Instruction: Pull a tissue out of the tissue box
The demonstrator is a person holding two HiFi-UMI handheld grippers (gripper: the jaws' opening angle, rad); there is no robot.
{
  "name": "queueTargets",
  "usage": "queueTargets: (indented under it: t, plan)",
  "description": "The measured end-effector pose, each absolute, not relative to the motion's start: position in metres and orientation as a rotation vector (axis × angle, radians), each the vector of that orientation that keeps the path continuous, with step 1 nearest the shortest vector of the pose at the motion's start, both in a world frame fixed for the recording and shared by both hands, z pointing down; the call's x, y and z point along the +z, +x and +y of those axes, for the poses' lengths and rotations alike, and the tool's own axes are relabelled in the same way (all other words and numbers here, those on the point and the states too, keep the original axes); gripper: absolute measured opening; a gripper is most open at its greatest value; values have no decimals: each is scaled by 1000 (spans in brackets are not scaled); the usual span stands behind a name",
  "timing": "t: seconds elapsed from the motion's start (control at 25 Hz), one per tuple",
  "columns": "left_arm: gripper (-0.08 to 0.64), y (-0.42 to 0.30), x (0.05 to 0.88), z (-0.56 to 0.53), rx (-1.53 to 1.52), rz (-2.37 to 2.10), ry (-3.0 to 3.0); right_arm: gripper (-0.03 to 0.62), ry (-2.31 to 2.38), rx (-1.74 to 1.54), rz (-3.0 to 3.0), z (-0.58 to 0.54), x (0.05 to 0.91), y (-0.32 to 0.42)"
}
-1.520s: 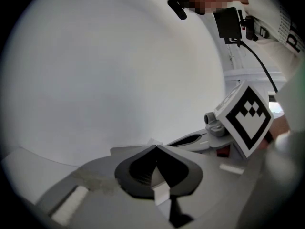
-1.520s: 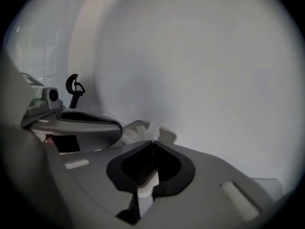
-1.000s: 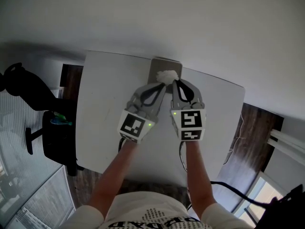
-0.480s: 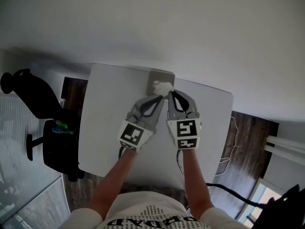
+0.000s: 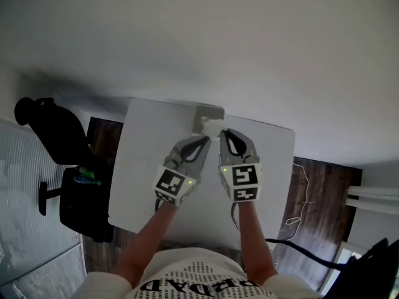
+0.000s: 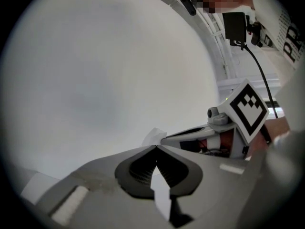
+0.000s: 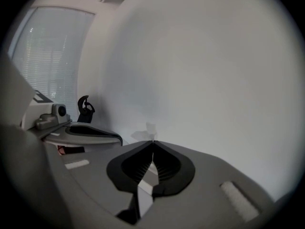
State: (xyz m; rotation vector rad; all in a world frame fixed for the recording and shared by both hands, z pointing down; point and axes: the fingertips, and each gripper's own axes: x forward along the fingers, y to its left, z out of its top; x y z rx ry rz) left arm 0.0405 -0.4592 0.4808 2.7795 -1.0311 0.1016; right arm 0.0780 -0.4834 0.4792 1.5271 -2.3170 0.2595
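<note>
left hand-held gripper (image 6: 156,148) and right hand-held gripper (image 7: 153,143) are side by side above the white rectangular table (image 5: 140,167), each clamped shut on the crumpled white paper tissue (image 5: 214,127), which shows over the pale grey tissue box (image 5: 207,111) at the table's far edge.

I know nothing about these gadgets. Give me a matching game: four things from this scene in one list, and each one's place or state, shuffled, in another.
Things:
1. tissue
2. tissue box
3. chair
4. table

Places or states:
A. black, on the floor left of the table
B. white, carries the box
C. pinched by the shut left gripper and right gripper
D. grey, at the table's far edge

Pairs: 1-C, 2-D, 3-A, 4-B
</note>
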Motion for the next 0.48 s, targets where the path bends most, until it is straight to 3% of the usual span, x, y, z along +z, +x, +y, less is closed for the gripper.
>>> queueTargets:
  t: [0.48]
  plan:
    - [-5,30,423,-412,60,-1012,2801,12,1552,224,-2361,-436,421,74]
